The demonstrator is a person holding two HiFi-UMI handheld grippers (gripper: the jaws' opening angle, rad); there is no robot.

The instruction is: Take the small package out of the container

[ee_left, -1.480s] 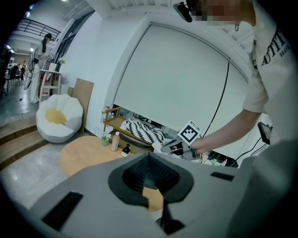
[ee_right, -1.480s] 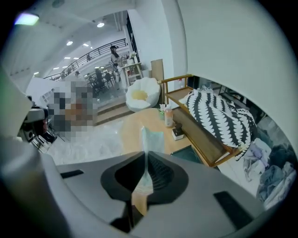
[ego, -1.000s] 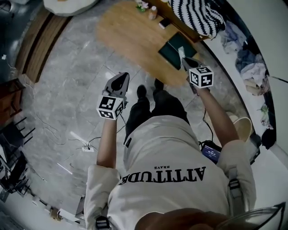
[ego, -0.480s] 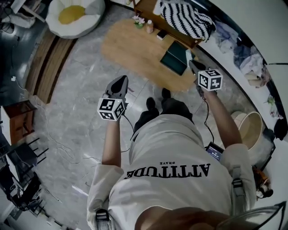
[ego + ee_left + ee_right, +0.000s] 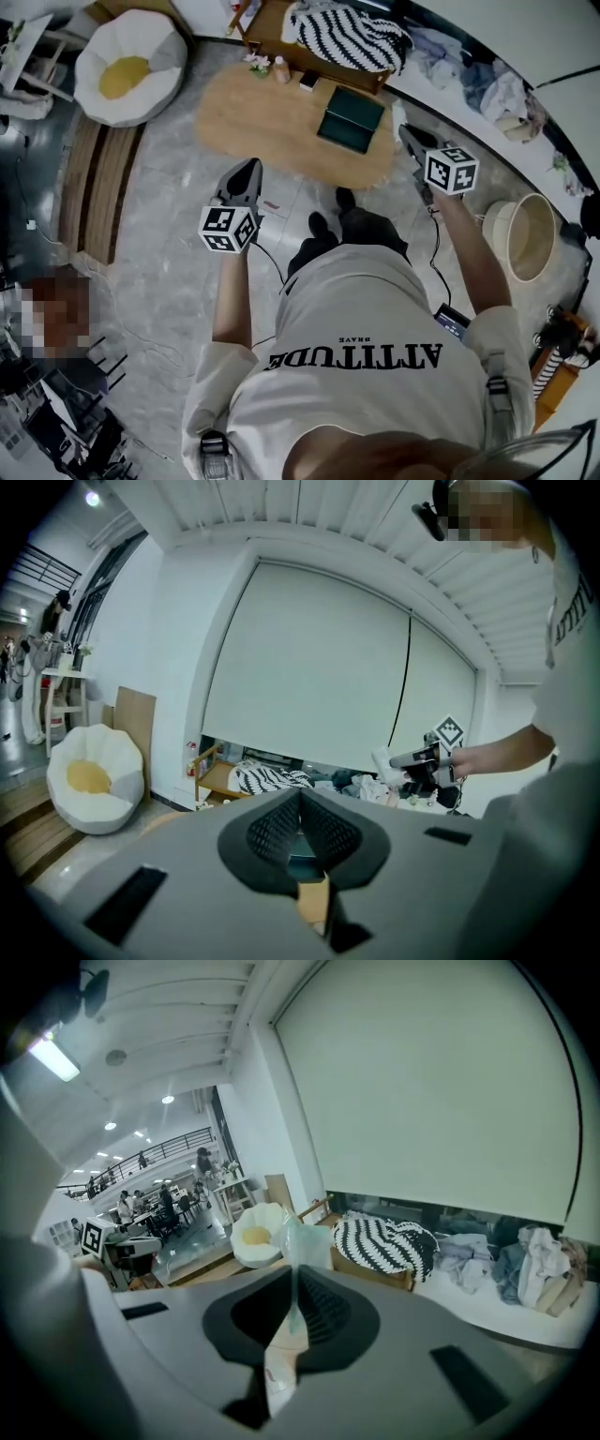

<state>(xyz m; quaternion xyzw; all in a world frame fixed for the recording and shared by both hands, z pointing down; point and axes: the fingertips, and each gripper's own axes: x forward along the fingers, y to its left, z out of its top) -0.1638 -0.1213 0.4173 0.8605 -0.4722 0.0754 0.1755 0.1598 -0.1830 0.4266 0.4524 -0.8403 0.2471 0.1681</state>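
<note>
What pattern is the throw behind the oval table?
Black-and-white wavy stripes. The throw shows best in the right gripper view.

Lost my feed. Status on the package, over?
Right gripper shut on small package, away from green container on table. Left gripper shut, empty. Nothing in the way.

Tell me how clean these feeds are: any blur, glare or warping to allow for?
Head view: heavy fisheye bending at the edges, even light, table sharp. Left gripper view: left gripper close and soft, blind bright and flat. Right gripper view: lamp flares top left; small package in the right gripper is soft-focus.
</note>
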